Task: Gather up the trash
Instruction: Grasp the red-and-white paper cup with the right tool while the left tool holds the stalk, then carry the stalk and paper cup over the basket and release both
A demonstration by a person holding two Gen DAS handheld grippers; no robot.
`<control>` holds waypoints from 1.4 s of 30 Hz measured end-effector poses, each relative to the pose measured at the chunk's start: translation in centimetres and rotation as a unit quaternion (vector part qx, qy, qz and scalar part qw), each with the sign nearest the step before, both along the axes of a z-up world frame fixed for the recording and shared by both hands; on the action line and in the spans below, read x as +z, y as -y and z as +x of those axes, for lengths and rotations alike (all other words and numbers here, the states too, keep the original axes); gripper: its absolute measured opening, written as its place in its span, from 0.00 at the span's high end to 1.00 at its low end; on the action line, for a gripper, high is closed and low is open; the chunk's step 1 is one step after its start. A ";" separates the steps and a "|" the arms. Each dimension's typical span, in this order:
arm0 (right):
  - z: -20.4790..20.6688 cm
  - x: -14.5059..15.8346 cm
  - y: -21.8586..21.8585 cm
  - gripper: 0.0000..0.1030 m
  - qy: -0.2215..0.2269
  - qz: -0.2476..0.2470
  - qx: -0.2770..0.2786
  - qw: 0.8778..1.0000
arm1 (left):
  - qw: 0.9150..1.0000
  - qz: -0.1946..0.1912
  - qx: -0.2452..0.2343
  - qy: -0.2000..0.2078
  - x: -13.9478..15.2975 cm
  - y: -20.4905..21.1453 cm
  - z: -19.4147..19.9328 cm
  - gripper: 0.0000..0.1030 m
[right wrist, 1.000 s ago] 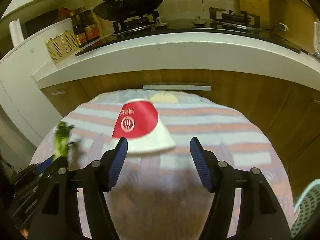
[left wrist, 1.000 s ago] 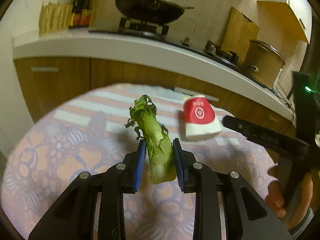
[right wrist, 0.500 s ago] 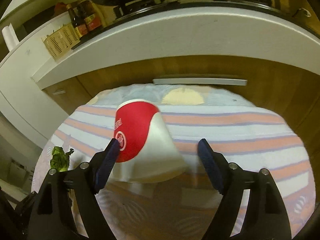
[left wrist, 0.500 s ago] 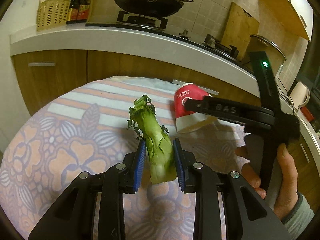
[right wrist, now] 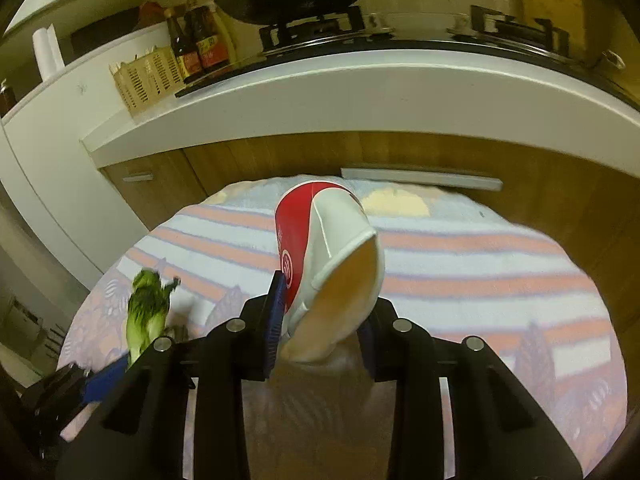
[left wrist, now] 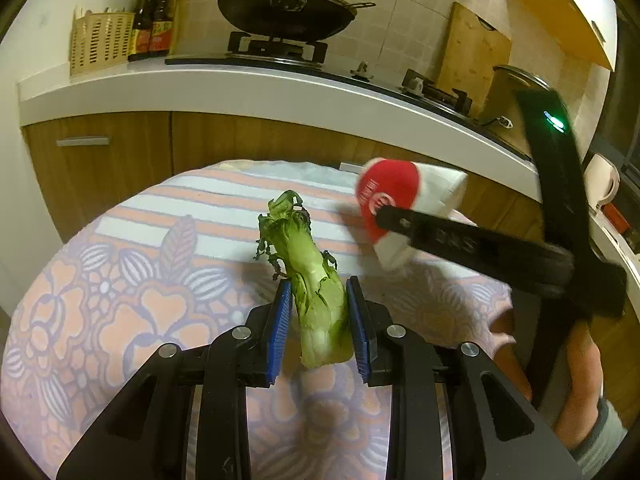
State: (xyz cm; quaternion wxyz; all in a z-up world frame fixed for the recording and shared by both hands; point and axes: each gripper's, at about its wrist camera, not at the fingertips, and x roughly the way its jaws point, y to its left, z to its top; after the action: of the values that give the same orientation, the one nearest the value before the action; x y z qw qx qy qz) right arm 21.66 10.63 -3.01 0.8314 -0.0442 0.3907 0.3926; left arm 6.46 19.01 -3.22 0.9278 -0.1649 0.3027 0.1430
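Gripping tongs [left wrist: 317, 330] [right wrist: 322, 326], level over tablecloth [left wrist: 120, 280].

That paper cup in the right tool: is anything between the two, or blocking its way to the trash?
Nothing stands between them: the right tool is shut on the paper cup, squashing it. The left tool likewise grips the vegetable stalk. No trash bin shows in either view, so the way there cannot be judged.
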 end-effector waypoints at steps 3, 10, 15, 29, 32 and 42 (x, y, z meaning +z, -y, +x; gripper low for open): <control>-1.2 0.2 2.4 0.71 0.002 0.008 -0.021 1.000 | 1.000 0.001 -0.001 0.003 0.0 0.0 -0.1 0.74; -5.6 0.5 7.6 0.71 0.038 -0.013 -0.038 0.998 | 1.000 0.019 -0.006 0.014 0.4 0.7 -0.4 0.74; -8.3 0.9 11.9 0.71 0.056 -0.025 -0.045 0.997 | 1.000 0.001 -0.012 0.008 0.3 1.7 -0.7 0.74; -11.1 4.2 26.7 0.71 0.087 0.015 -0.152 0.984 | 0.982 -0.011 -0.185 0.043 5.3 16.6 0.1 0.74; -10.9 4.6 29.5 0.71 0.098 0.009 -0.180 0.979 | 0.975 -0.018 -0.219 0.044 5.8 20.0 1.3 0.74; -9.8 3.7 40.0 0.71 0.090 -0.021 -0.293 0.952 | 0.951 -0.014 -0.308 0.022 4.8 29.5 4.9 0.74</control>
State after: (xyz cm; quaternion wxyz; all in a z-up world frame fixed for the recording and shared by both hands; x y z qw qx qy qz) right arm 11.85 -29.39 0.71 0.9404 0.0194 0.3186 0.1176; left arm 11.39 -10.44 1.59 0.9307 -0.0801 0.3203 -0.1576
